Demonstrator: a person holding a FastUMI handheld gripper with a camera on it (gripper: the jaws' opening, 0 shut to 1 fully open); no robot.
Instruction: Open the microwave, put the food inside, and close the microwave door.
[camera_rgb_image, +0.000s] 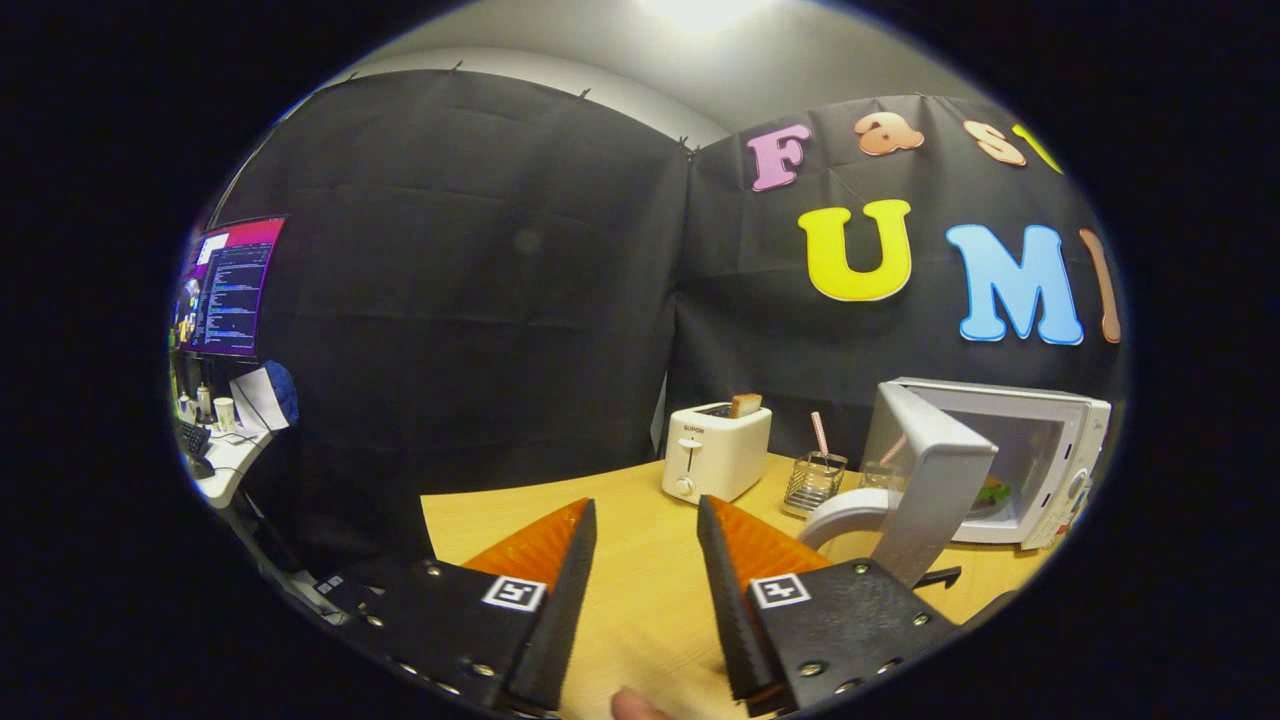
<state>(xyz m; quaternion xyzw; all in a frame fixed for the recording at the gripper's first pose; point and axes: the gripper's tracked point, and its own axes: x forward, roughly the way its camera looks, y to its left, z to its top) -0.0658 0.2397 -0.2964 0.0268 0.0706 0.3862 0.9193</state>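
Note:
The white microwave stands on the wooden table, off to the right beyond my fingers. Its door hangs open, swung out towards me. Inside the cavity lies the food, a burger-like item with green and brown layers. My gripper is open over the table, nothing between its fingers, well short and left of the door. A curved white handle shows at the door's near edge, just past my right finger.
A white toaster with a slice of bread sits ahead of the fingers at the table's back. A wire holder with a pink straw stands between toaster and microwave. A monitor and cluttered desk lie far left. A fingertip shows near me.

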